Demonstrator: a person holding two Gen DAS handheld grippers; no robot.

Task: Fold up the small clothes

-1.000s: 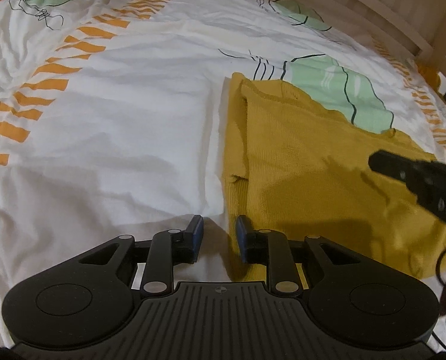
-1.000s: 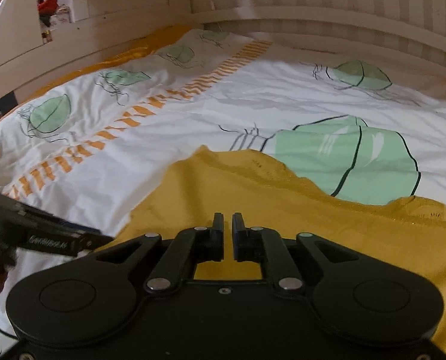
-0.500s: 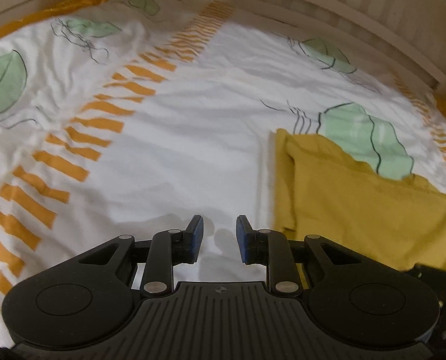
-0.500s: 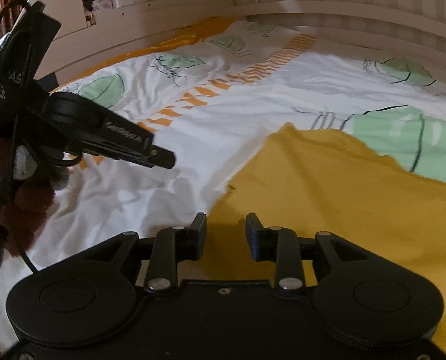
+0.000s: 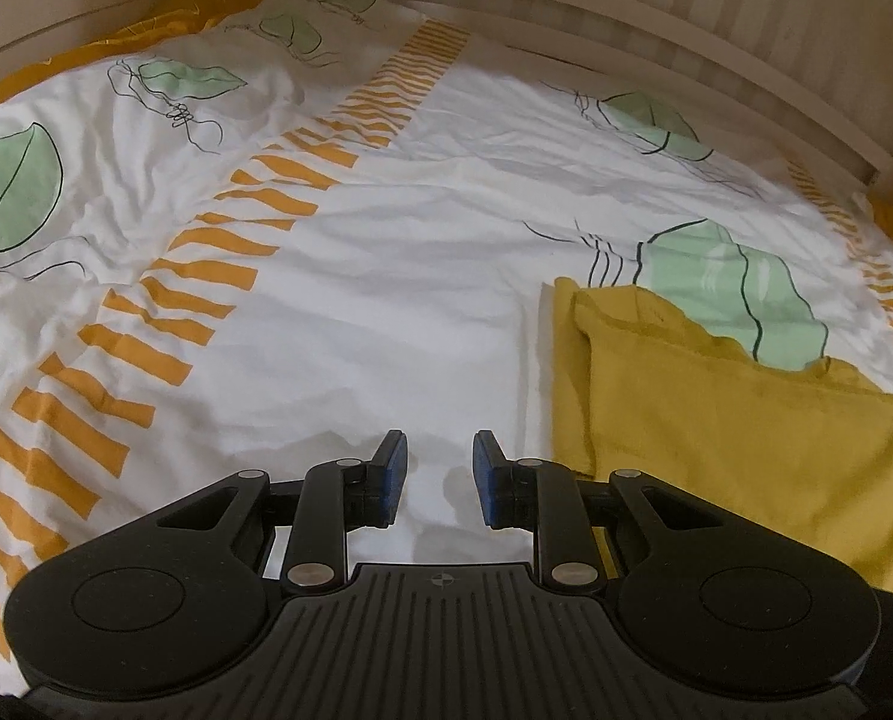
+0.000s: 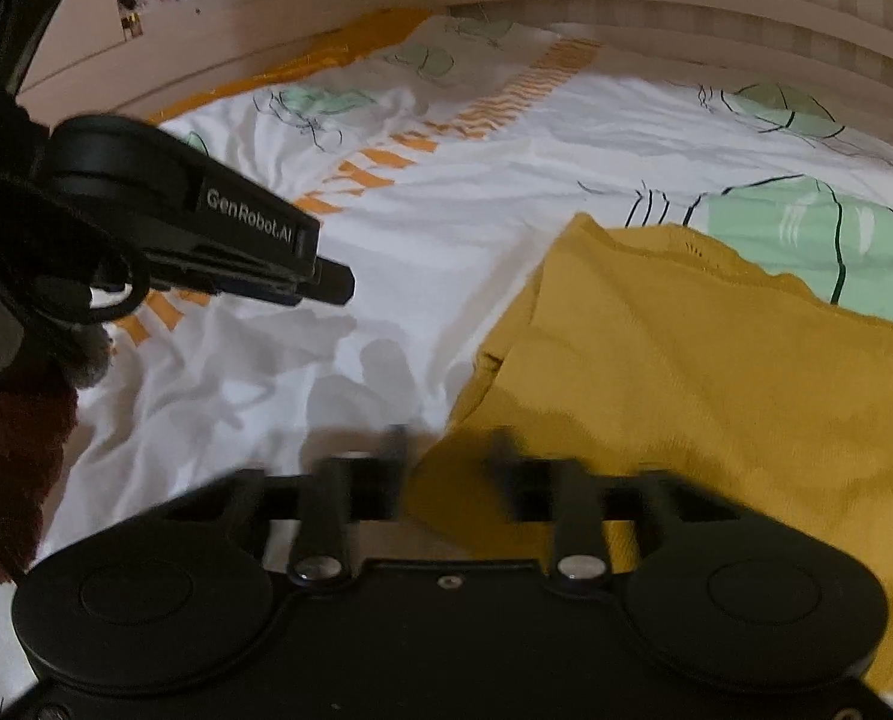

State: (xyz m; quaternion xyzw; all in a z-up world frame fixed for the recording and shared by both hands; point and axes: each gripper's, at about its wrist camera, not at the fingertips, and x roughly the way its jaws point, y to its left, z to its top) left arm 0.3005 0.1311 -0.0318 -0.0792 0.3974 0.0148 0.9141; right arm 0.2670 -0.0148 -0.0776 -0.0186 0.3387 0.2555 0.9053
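Moved: left gripper [image 5: 435, 474] off the yellow garment [image 5: 728, 420], fingers narrowly apart, empty. Right gripper [image 6: 449, 474] closing over garment's near corner. Step: grasping. Next: fold across the bed [image 5: 386, 300].

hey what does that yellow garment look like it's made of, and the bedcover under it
Yellow garment: seems a soft matte knit, perhaps cotton; fine ribbed texture, limp folded edge. Bedcover: looks like thin woven cotton, matte, printed with green leaves and orange stripes; it creases finely. Exact fibres can't be told.
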